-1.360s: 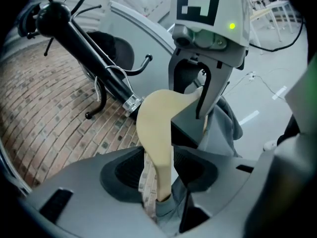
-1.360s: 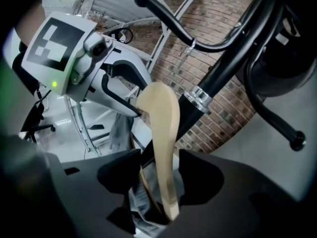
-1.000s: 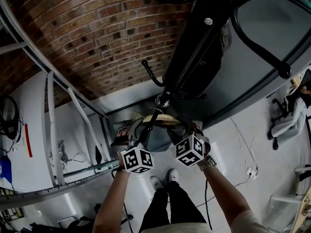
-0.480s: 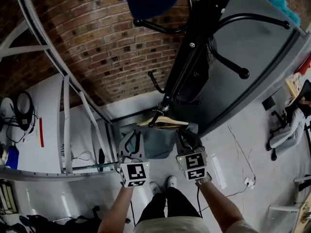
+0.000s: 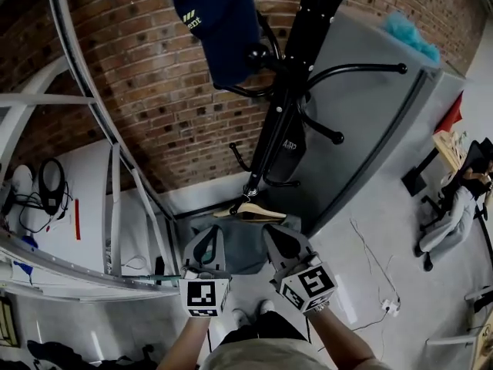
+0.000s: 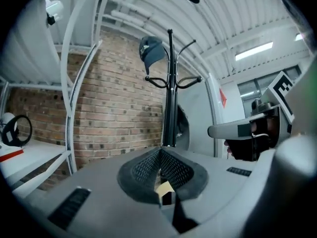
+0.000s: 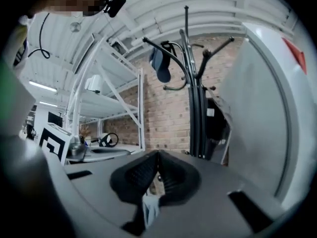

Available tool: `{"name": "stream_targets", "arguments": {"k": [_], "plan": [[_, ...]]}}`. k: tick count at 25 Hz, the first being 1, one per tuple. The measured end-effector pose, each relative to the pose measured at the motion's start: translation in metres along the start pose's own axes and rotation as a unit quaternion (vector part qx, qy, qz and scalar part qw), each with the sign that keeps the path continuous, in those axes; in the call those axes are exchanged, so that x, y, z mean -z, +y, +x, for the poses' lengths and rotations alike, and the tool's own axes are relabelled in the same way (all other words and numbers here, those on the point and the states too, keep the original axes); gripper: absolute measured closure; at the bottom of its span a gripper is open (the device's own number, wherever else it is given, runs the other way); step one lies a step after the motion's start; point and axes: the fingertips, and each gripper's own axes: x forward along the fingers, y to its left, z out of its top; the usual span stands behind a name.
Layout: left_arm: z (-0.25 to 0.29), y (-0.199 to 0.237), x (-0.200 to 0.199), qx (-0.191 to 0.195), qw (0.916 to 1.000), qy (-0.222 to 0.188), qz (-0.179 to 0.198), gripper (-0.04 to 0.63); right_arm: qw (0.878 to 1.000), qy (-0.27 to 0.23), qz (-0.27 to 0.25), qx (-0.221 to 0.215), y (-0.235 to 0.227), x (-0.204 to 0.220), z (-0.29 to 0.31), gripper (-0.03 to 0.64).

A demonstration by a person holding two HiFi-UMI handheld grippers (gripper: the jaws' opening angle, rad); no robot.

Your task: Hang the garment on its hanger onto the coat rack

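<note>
**Surroundings.** A brick wall (image 5: 154,91) closes the back of the room. White metal shelving (image 5: 108,206) stands to its left and a tall grey cabinet (image 5: 370,129) to its right. The black coat rack (image 5: 285,106) stands in front of the wall, next to the cabinet. A navy cap (image 5: 219,29) hangs from one of its upper arms.

**Position of the load.** The garment (image 5: 242,245) is a grey-blue piece. It hangs on its hanger (image 5: 253,210) low on the rack, close to the post and well below the cap. Which peg bears the hanger's hook cannot be made out. On this evidence the hanging step appears complete, or nearly so.

**Grippers.** The left gripper (image 5: 206,241) and right gripper (image 5: 277,237) are held side by side, aimed at the rack, one toward each shoulder of the garment. Both have just been closing.
- Left fingers (image 6: 143,170): pressed together, nothing between the pads. A sliver of tan wood shows only through the gap beneath them.
- Right fingers (image 7: 136,175): pressed together, nothing between the pads. A strip of pale fabric shows through the gap beneath them.

**Handling.** The hanger is probably stiff wood and gives a firm, non-crushing hold. The garment looks soft, light and limp, so a pinch on cloth alone would likely drag it off the hanger. If re-seating is needed, take hold of the wooden shoulders, one gripper on each side of the hook, and keep the bar level.
</note>
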Motion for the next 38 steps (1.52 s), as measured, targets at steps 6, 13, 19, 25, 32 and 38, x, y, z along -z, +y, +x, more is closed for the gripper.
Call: {"name": "stream_targets", "arguments": {"k": [6, 13, 19, 25, 32, 38], "plan": [[-0.012, -0.010, -0.054, 0.029, 0.9977, -0.061, 0.001, 0.592, 0.999, -0.044, -0.029, -0.004, 0.005, -0.040, -0.013, 0.595], [-0.019, -0.022, -0.100, 0.050, 0.9928, -0.109, 0.000, 0.592, 0.995, -0.092, -0.037, 0.005, 0.011, -0.080, -0.027, 0.595], [-0.020, -0.028, -0.097, 0.047, 0.9947, -0.087, 0.028, 0.592, 0.995, -0.096, -0.035, -0.003, 0.015, -0.081, -0.030, 0.595], [-0.019, -0.037, -0.082, 0.057, 0.9956, -0.064, 0.040, 0.592, 0.995, -0.086, -0.040, -0.015, 0.019, -0.075, -0.030, 0.595], [-0.022, -0.030, -0.083, 0.047, 0.9961, -0.064, 0.039, 0.592, 0.996, -0.083, -0.019, -0.028, 0.019, -0.071, -0.028, 0.595], [-0.023, -0.031, -0.077, 0.047, 0.9966, -0.057, 0.036, 0.592, 0.997, -0.071, -0.008, -0.031, 0.018, -0.064, -0.030, 0.595]]}}
